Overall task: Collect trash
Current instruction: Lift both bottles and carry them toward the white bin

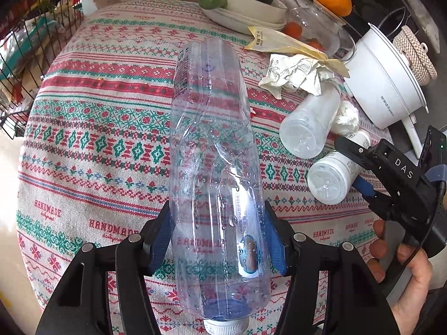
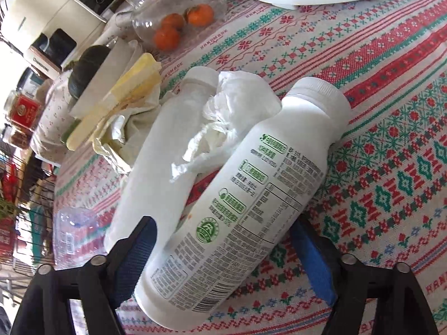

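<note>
Gripped across its lower body, the clear bottle (image 1: pixel 215 167) is sitting clamped in the left claw (image 1: pixel 218 240), likely for carrying off. Meanwhile the right claw (image 2: pixel 223 254) is straddling the labelled white bottle (image 2: pixel 240 203) on the desk (image 2: pixel 391 111), its jaws wide and seemingly not yet squeezing.

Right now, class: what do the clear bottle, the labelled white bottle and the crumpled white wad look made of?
Clear bottle: thin transparent plastic, glossy; the tablecloth shows through and its wall is creased and dented.
Labelled white bottle: opaque white plastic, smooth with a slight sheen, printed text on it.
White wad: probably tissue paper, matte, with soft irregular crumples; thin plastic film cannot be ruled out.
</note>
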A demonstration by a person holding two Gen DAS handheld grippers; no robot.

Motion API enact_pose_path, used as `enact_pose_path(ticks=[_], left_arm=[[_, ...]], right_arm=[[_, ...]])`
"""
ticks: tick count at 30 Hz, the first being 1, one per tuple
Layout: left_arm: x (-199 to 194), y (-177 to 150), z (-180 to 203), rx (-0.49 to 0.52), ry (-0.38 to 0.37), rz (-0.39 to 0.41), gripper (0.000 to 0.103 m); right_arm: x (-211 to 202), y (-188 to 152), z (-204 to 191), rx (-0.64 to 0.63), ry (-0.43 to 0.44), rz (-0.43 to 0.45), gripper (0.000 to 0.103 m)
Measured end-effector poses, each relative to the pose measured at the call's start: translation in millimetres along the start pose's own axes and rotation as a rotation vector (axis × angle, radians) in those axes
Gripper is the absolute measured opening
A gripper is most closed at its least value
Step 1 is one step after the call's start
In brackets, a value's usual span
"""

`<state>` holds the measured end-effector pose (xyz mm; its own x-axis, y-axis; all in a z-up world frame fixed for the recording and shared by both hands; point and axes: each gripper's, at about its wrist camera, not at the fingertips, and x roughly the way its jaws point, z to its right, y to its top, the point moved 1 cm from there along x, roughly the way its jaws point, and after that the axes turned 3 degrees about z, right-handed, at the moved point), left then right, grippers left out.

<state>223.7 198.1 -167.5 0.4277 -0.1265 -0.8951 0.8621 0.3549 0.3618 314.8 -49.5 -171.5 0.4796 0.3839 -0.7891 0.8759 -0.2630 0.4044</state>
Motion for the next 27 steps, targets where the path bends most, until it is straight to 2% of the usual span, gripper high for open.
enact_pose_path(ticks=[4, 9, 11, 14, 17, 21, 24, 27], left_arm=[[-12.0, -2.0, -2.5, 0.021, 0.0, 0.006, 0.062], [-28.1, -6.9, -7.9, 0.041, -0.009, 0.015, 0.062], [-32.2, -11.2, -7.7, 0.054, -0.014, 0.01, 0.062], [-34.1, -19.2, -3.3, 0.086, -0.015, -0.005, 0.062], [-35.7, -24.8, 4.9, 0.119, -0.018, -0.006, 0.062], [-39.7, -31.5, 14.2, 0.158, -0.023, 0.002, 0.062], [-47.1, -34.6, 18.8, 0.177, -0.038, 0.019, 0.062], [-58.6, -36.9, 24.9, 0.19, -0.063, 0.039, 0.061]], right_arm=[[-5.7, -3.8, 7.1, -0.002, 0.011, -0.088, 0.062], [-28.3, -19.6, 31.3, -0.012, -0.002, -0.185, 0.053], [-40.9, -29.2, 37.0, -0.064, -0.051, -0.207, 0.052], [-53.3, -46.5, 33.5, -0.221, -0.167, -0.262, 0.052], [-55.5, -56.9, 31.4, -0.316, -0.236, -0.265, 0.052], [-49.3, -61.2, 30.1, -0.332, -0.241, -0.246, 0.052], [-47.3, -64.9, 20.6, -0.368, -0.186, -0.212, 0.052], [-56.6, -62.1, 28.0, -0.279, -0.114, -0.223, 0.052]])
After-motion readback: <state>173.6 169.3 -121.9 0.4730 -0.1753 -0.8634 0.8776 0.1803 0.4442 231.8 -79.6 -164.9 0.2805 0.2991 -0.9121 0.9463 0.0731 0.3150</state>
